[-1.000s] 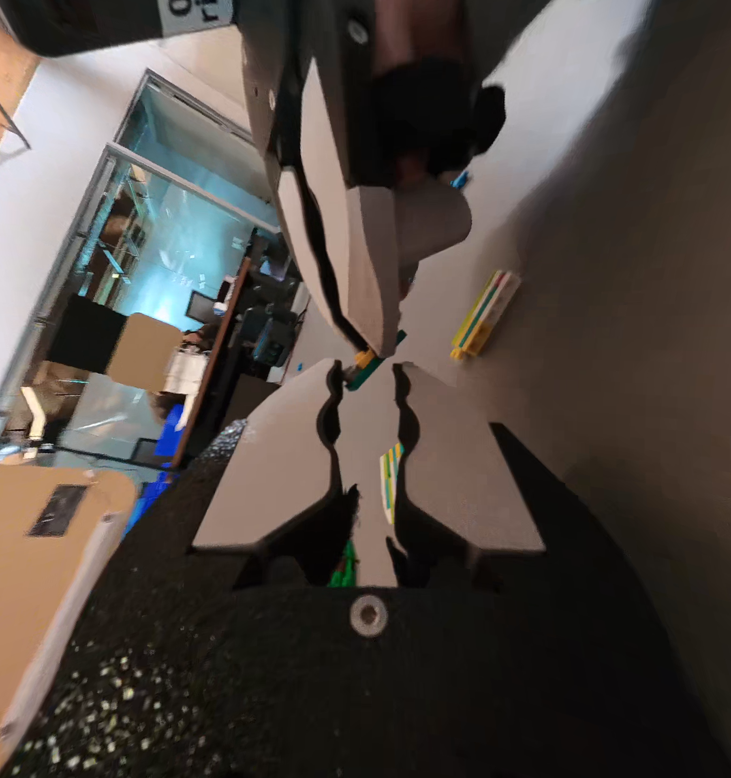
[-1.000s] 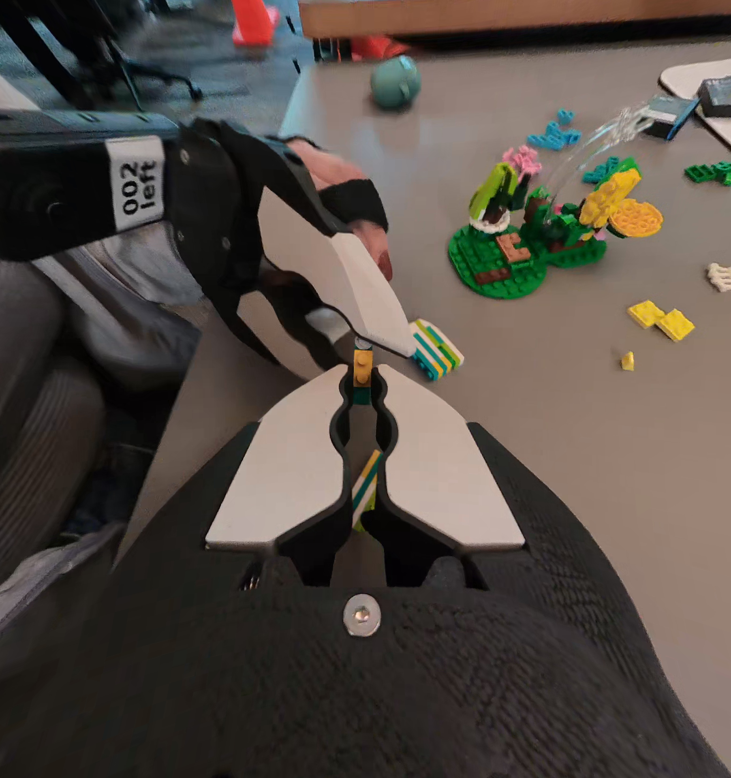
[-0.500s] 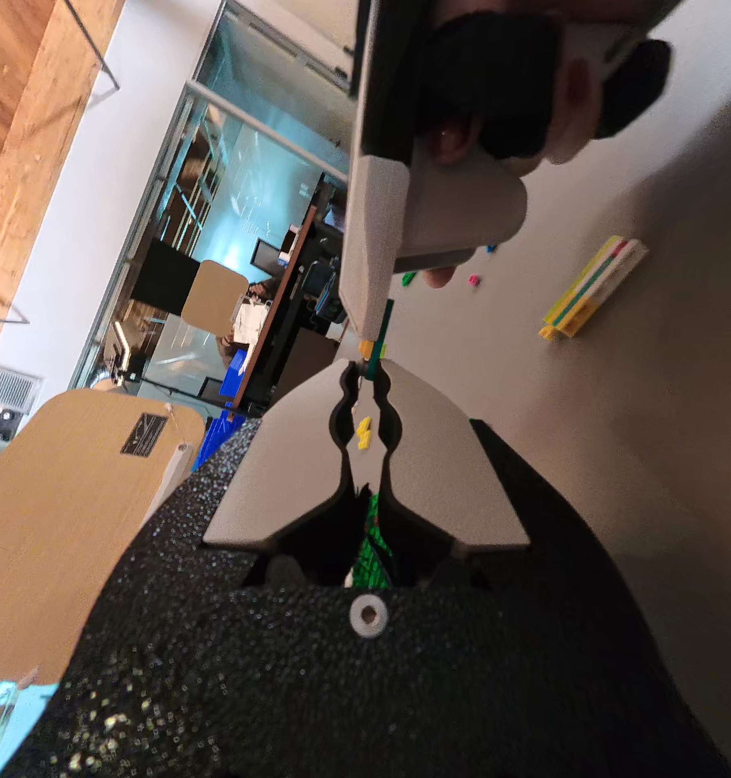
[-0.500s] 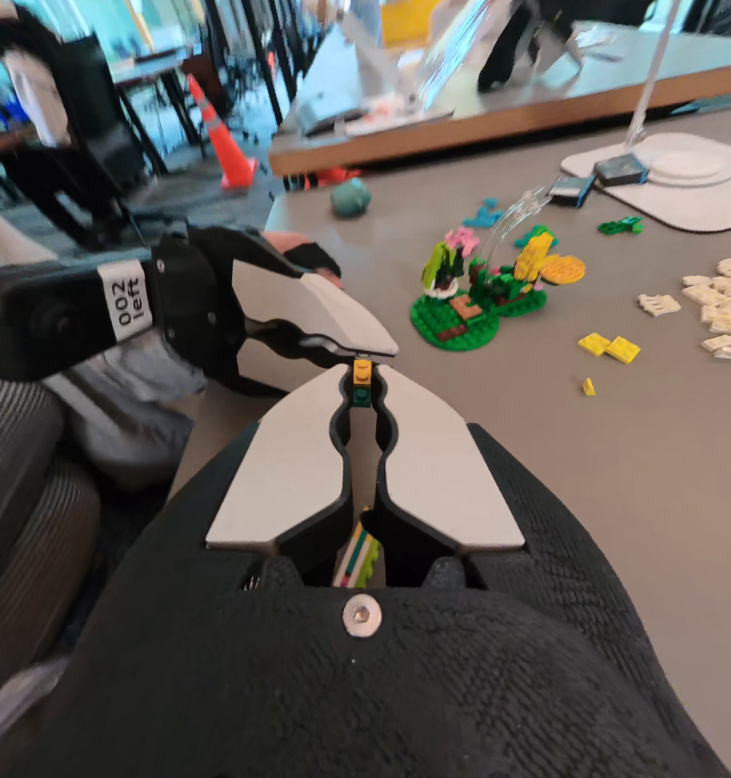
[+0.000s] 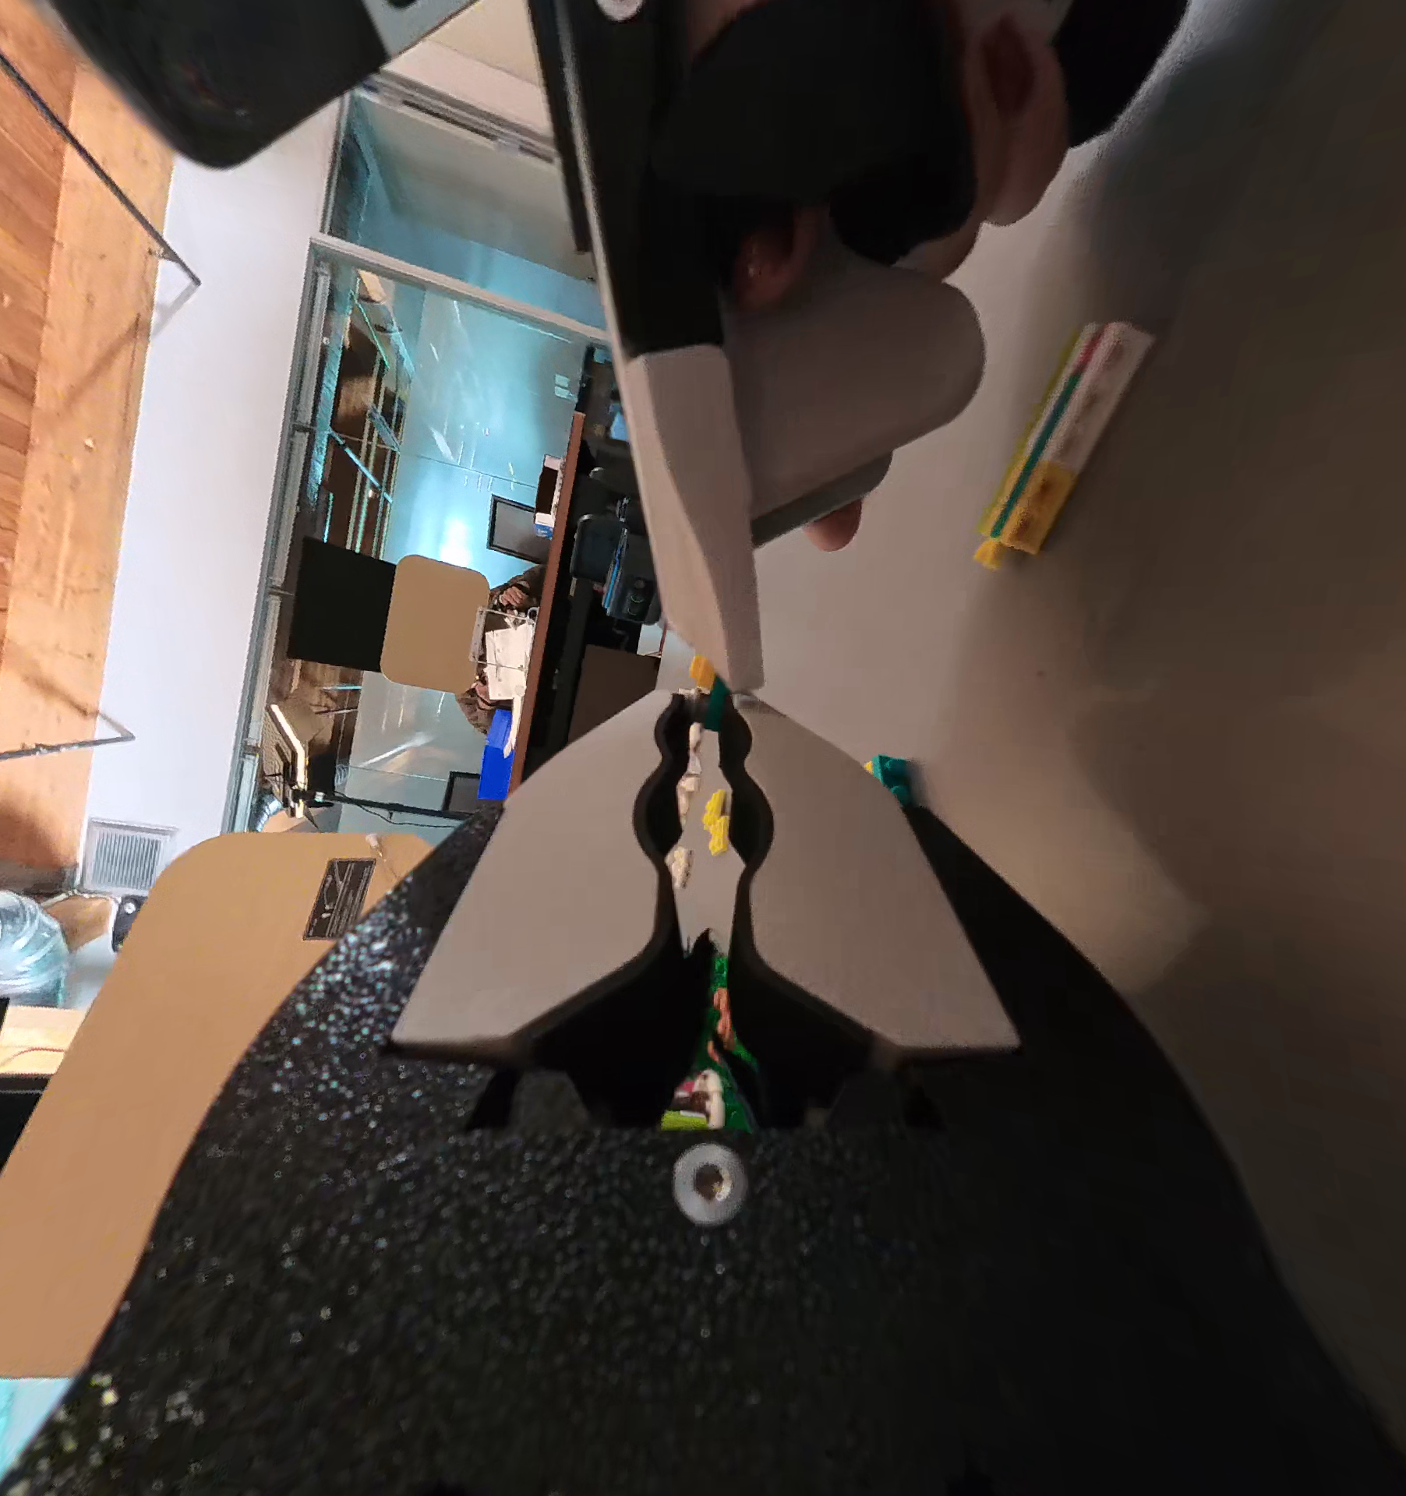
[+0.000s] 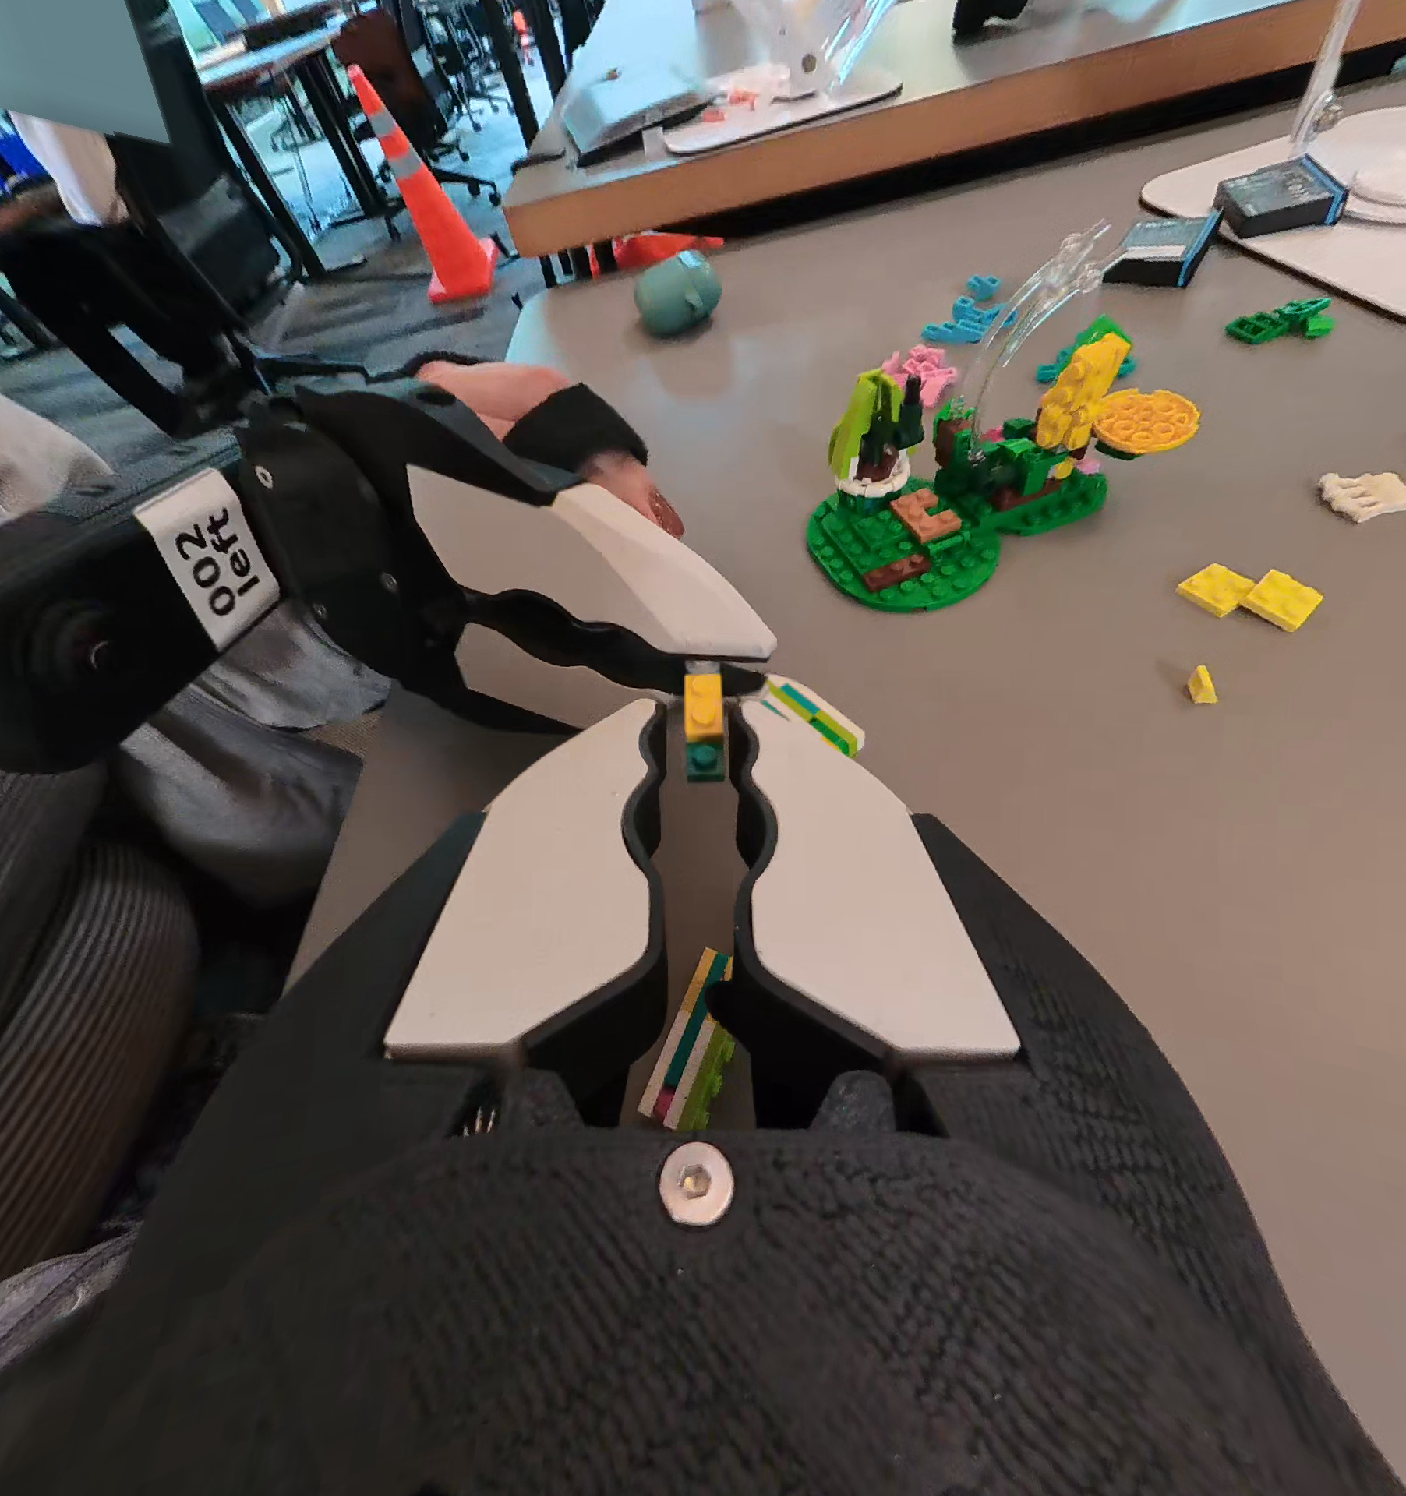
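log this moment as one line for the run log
left tool: pinching far end of yellow-teal brick piece | right tool: open, tips flanking it, thin gaps | green brick model on table

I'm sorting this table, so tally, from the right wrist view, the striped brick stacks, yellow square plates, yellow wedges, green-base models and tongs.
Striped brick stacks: 2
Yellow square plates: 2
Yellow wedges: 1
Green-base models: 1
Tongs: 2 (left tongs, right tongs)
Total: 8
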`<action>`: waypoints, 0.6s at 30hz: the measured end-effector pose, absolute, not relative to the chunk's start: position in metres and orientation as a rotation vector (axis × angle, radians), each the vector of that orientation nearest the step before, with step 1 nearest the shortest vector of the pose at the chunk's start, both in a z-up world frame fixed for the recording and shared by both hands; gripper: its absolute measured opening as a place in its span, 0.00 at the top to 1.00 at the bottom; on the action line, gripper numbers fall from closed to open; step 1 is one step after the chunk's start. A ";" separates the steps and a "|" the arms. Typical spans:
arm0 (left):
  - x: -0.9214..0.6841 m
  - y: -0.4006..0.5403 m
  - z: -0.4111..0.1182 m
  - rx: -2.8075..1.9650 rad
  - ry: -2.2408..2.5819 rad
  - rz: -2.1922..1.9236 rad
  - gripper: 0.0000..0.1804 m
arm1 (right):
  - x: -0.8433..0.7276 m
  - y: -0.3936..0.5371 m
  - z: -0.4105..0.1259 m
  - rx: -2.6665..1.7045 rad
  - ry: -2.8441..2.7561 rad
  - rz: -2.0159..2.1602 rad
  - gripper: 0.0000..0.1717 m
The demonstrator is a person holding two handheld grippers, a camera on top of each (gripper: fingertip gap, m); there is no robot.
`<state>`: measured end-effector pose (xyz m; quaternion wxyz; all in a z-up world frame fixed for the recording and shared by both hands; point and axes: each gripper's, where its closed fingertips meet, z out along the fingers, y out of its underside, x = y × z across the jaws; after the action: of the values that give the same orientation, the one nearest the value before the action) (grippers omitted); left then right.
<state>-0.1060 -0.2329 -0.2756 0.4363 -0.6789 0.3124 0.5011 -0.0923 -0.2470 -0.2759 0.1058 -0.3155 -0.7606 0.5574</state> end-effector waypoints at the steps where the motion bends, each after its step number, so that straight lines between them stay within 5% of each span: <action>1: -0.105 -0.232 -0.277 -1.689 0.799 1.250 0.96 | -0.093 -0.248 -0.276 -0.919 -2.237 1.629 0.93; 9: -0.108 -0.233 -0.266 -1.643 0.746 1.305 0.96 | -0.095 -0.246 -0.268 -0.851 -2.163 1.607 0.96; 18: -0.118 -0.240 -0.240 -1.586 0.555 1.393 0.96 | -0.105 -0.251 -0.235 -1.460 -1.666 2.436 0.97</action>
<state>-0.1176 -0.2403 -0.2401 0.4613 -0.6448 0.2258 0.5661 -0.1054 -0.2507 -0.2355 -0.0754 -0.4422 -0.5046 0.7377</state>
